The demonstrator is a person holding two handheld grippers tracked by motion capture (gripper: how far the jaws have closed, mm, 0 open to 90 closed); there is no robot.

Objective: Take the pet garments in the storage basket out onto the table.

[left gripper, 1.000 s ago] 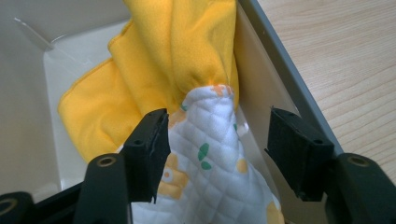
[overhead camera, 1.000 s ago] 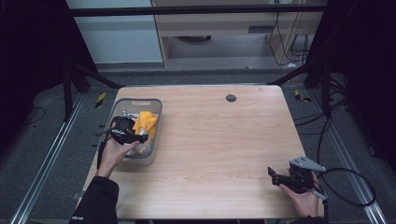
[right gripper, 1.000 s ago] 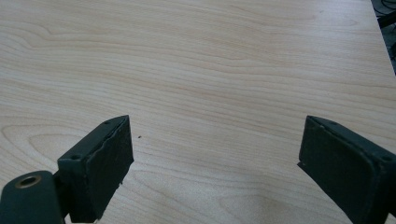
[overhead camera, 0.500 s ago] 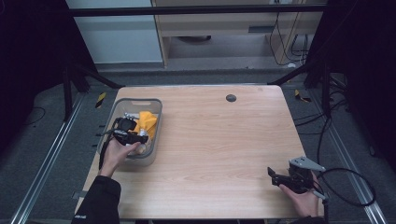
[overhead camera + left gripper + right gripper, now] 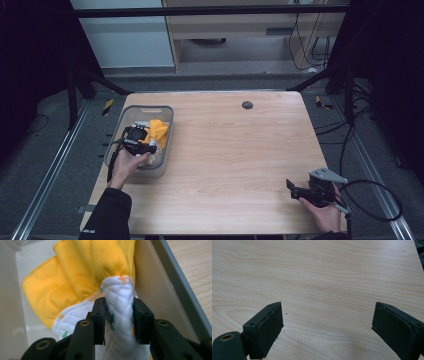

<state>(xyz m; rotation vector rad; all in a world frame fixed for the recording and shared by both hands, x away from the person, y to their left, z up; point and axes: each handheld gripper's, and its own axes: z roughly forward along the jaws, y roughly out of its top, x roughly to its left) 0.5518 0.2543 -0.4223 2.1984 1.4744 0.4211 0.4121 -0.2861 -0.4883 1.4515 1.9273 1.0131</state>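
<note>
Yellow cloth (image 5: 82, 272) with a white quilted side lies inside the grey bin (image 5: 116, 150) at the left of the table (image 5: 235, 150). The left gripper (image 5: 119, 320) is closed on a fold of this cloth, so the grasp seems done; lifting it out is probably left. The right gripper (image 5: 327, 325) waits wide open and empty above the bare wood, near the right front corner.

bin walls (image 5: 172, 287) hem the cloth (image 5: 82, 272); table (image 5: 240, 150) open
</note>
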